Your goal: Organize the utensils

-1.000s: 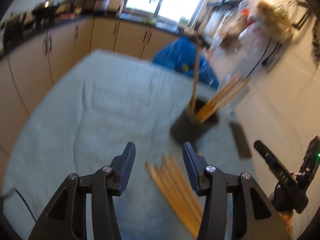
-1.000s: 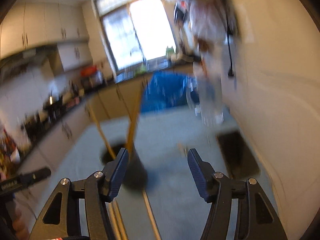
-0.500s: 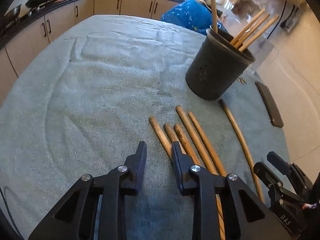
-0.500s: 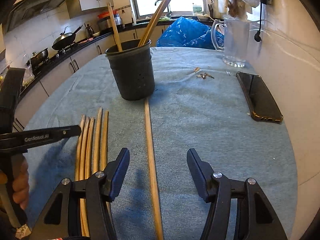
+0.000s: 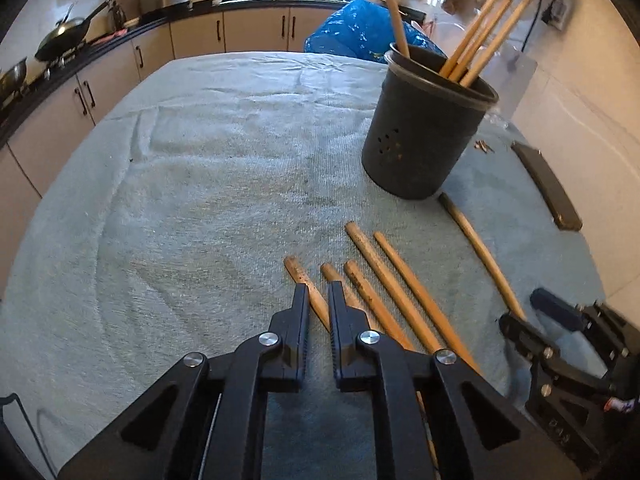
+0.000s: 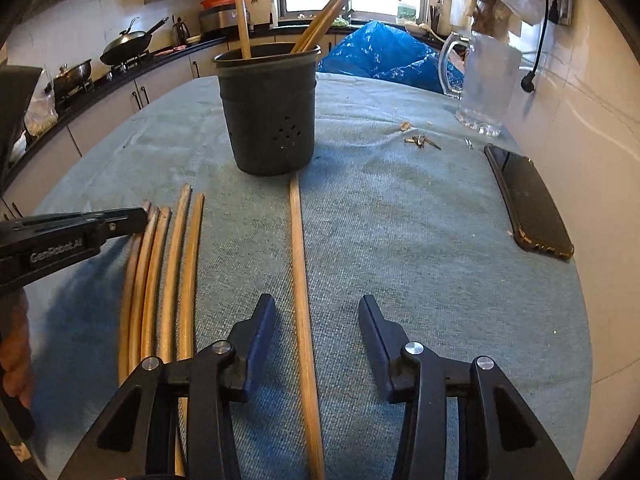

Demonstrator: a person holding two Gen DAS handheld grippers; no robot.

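Left wrist view: left gripper (image 5: 319,300) seemingly pinches the outermost wooden stick (image 5: 306,288); right gripper (image 6: 317,322), closing astride the lone stick (image 6: 301,264), should centre first.

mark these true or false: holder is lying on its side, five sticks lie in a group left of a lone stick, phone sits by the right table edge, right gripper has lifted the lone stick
1. The holder lies on its side. False: it stands upright with sticks in it.
2. Five sticks lie grouped left of a lone stick. True.
3. The phone lies near the table's right edge. True.
4. The right gripper has lifted the lone stick. False: its jaws are closing around the stick, which lies flat on the cloth.
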